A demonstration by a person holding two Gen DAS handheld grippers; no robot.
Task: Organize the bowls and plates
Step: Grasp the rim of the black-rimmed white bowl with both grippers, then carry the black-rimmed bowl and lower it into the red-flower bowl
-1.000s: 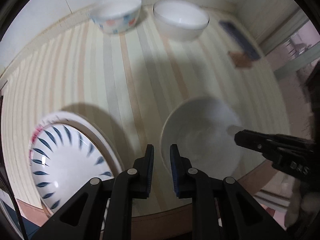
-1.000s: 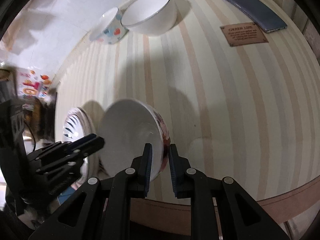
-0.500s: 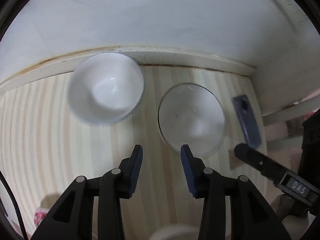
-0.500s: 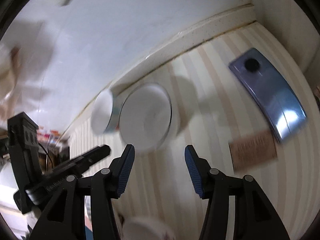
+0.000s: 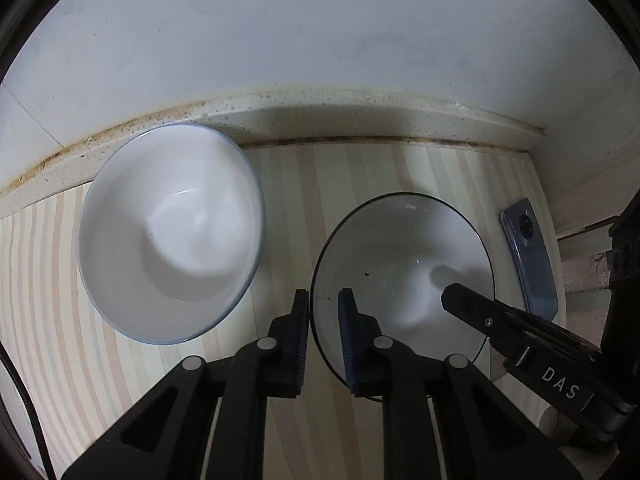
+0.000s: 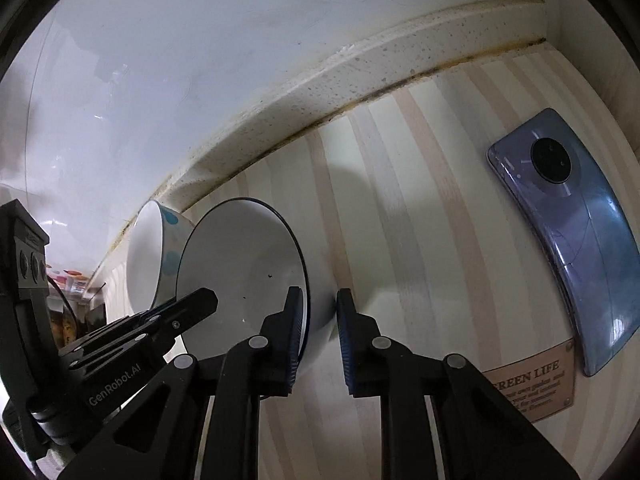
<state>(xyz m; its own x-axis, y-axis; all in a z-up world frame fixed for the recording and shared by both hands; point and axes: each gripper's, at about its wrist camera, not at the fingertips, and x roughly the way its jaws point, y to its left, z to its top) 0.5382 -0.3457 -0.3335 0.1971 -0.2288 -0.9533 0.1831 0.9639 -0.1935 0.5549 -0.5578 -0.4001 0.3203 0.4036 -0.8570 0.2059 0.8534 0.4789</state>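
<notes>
Both grippers clamped on one dark-rimmed bowl [image 5: 400,280]: left gripper [image 5: 324,312] at nine o'clock, right gripper [image 6: 318,312] at three, closing. Dotted bowl [image 5: 168,236] beside it, probably unstacked; nothing sorted here yet.

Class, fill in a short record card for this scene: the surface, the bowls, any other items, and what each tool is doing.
Surface: striped table against a white wall
Bowls: two, upright, side by side with a gap between them; blue-rimmed bowl and dark-rimmed bowl
Left tool: shut on the dark-rimmed bowl's rim
Right tool: jaws closing on the opposite rim of the same bowl, with the rim between them
Other items: phone lying face down; brown plaque next to it
</notes>
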